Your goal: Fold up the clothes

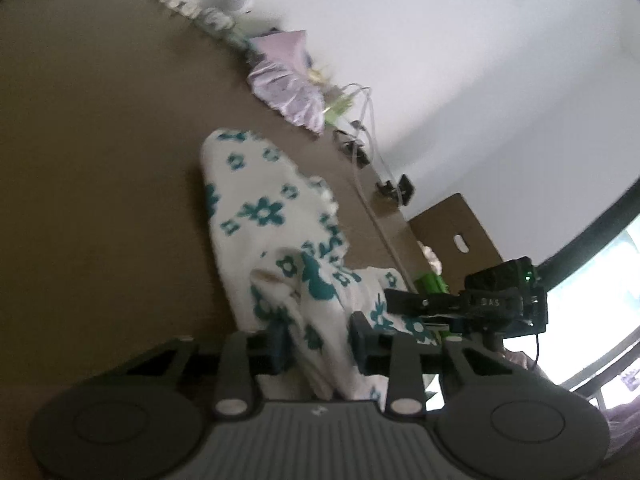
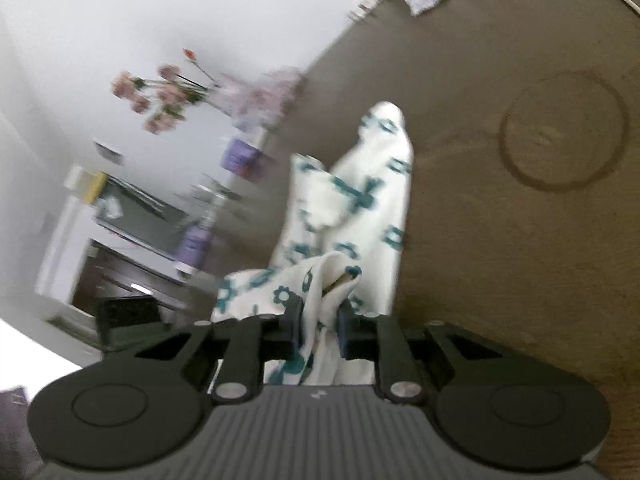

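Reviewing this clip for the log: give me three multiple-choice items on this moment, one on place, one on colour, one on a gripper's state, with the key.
1. Where does the far end of the floral garment lie?
A. on the brown surface
B. in the cardboard box
C. on a hanger

2. What colour is its flower print?
A. red
B. teal
C. yellow

3. What is the right gripper doing?
A. hanging open
B. shut on nothing
C. shut on the garment

Key: 1 A, the cloth trails across the brown surface in both views. 2 B, teal flowers on white. 3 C, cloth is bunched between its fingers; the left gripper pinches the garment too.
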